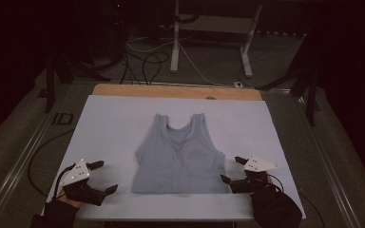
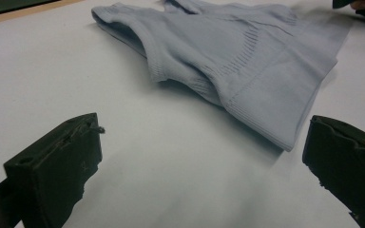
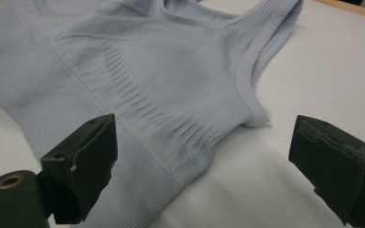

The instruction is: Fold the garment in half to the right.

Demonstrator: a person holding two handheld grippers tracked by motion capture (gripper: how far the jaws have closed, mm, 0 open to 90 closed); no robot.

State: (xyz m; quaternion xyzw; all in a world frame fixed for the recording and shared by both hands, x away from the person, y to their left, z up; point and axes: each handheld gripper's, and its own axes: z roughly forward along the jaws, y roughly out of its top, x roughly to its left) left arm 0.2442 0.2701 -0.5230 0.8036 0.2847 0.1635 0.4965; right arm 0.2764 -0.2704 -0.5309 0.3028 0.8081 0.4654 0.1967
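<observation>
Lay flat mid-counter (image 1: 104, 123), hem toward the person: a pale blue tank top (image 1: 178, 156). Judged as the approach step, nothing gripped yet. Left claw (image 1: 105, 176) gaped wide, well short of the hem corner; right claw (image 1: 233, 170) gaped wide just beside the other corner. Next: probably pinching both hem corners together. Showed ribbing and armhole edge up close in the right gripper view, unreadable from high.
</observation>
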